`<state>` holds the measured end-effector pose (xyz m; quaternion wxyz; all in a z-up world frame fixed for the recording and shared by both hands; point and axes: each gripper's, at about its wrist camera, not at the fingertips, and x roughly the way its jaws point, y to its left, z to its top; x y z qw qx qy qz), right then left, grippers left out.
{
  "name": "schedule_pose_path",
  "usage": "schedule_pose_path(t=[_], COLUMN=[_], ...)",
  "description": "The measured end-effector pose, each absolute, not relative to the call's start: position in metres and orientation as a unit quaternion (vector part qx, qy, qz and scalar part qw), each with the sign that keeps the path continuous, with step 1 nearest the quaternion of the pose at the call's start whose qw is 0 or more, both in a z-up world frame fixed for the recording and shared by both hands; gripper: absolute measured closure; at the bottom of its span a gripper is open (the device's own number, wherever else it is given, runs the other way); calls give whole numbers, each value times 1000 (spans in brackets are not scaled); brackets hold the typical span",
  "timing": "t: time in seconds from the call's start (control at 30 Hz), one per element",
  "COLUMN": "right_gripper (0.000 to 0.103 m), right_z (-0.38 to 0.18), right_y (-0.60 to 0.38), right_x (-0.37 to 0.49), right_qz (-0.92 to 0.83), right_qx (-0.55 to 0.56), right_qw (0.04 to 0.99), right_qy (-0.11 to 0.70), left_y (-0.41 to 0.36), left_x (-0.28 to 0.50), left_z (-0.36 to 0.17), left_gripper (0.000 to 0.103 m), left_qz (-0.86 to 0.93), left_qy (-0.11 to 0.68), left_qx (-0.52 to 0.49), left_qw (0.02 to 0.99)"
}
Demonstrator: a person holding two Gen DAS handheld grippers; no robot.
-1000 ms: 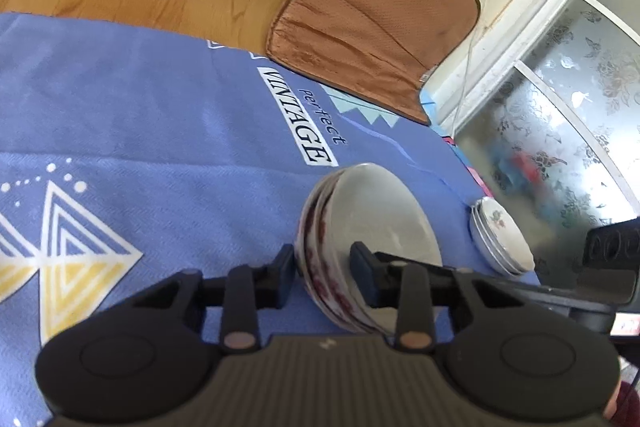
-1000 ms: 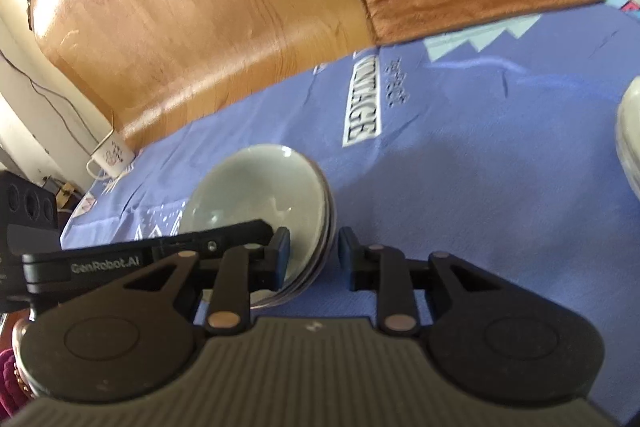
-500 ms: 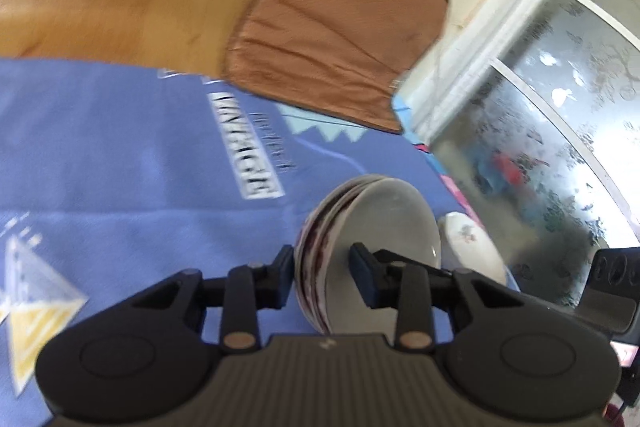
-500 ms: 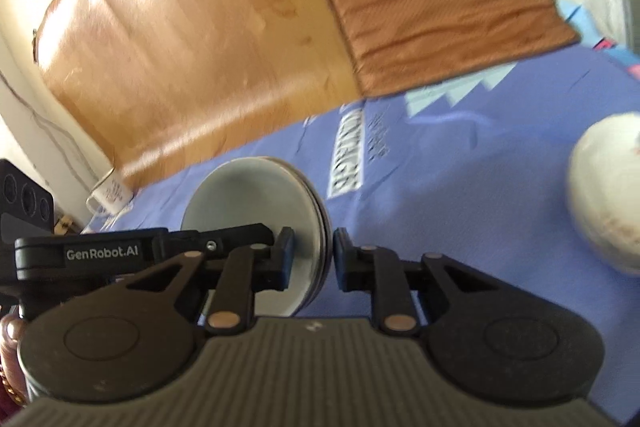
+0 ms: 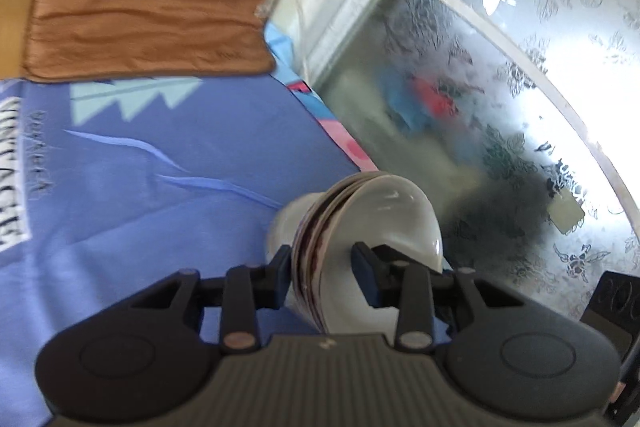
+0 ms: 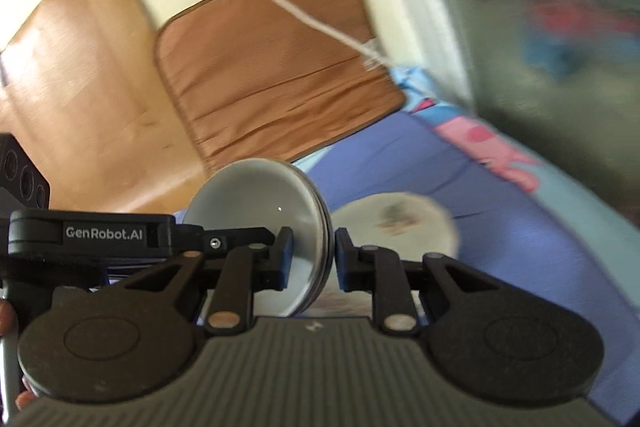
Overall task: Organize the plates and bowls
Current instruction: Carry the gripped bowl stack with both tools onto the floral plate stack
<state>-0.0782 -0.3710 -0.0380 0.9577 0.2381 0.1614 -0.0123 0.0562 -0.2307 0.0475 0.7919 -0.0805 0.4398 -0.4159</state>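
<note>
A stack of white bowls with dark red bands (image 5: 372,223) hangs on edge above the blue cloth (image 5: 160,187). My left gripper (image 5: 320,263) is shut on its rim, one pad outside and one inside the top bowl. In the right wrist view the same bowl stack (image 6: 260,203) shows its pale inside, with my right gripper (image 6: 310,255) shut on the opposite rim. The left gripper's black body (image 6: 104,233) reaches in from the left there. A white flowered plate stack (image 6: 394,227) lies blurred on the cloth just beyond the bowls.
A brown mat (image 6: 272,67) lies on the wooden floor (image 6: 80,87) past the cloth's far edge. A frosted glass door (image 5: 500,87) in a white frame rises close on the right. A white cable (image 6: 304,15) runs from a wall socket down to the cloth's corner.
Both grippers have carried the bowl stack to the right, toward the glass door and the plates. The "VINTAGE" print has slid off to the left and the plate stack has come close.
</note>
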Motion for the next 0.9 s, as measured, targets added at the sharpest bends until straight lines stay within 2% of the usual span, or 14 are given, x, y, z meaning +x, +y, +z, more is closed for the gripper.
schedule_pose_path(t=[0.2, 0.57, 0.83, 0.9], right_gripper=[77, 73, 73, 70], right_z=[-52, -45, -43, -42], right_y=[-390, -390, -396, -401], right_x=[-73, -79, -55, -50], right_qz=[-37, -65, -82, -78], right_qx=[256, 223, 203, 208], right_qw=[951, 966, 968, 966], right_qy=[171, 110, 126, 132], left_y=[-258, -255, -258, -257], left_x=[63, 45, 43, 44], left_z=[31, 70, 65, 63], left_gripper=[70, 59, 59, 59], left_qz=[-402, -371, -356, -352], left_qy=[468, 357, 359, 362], left_qx=[-62, -5, 12, 12], left_qw=[785, 857, 863, 863])
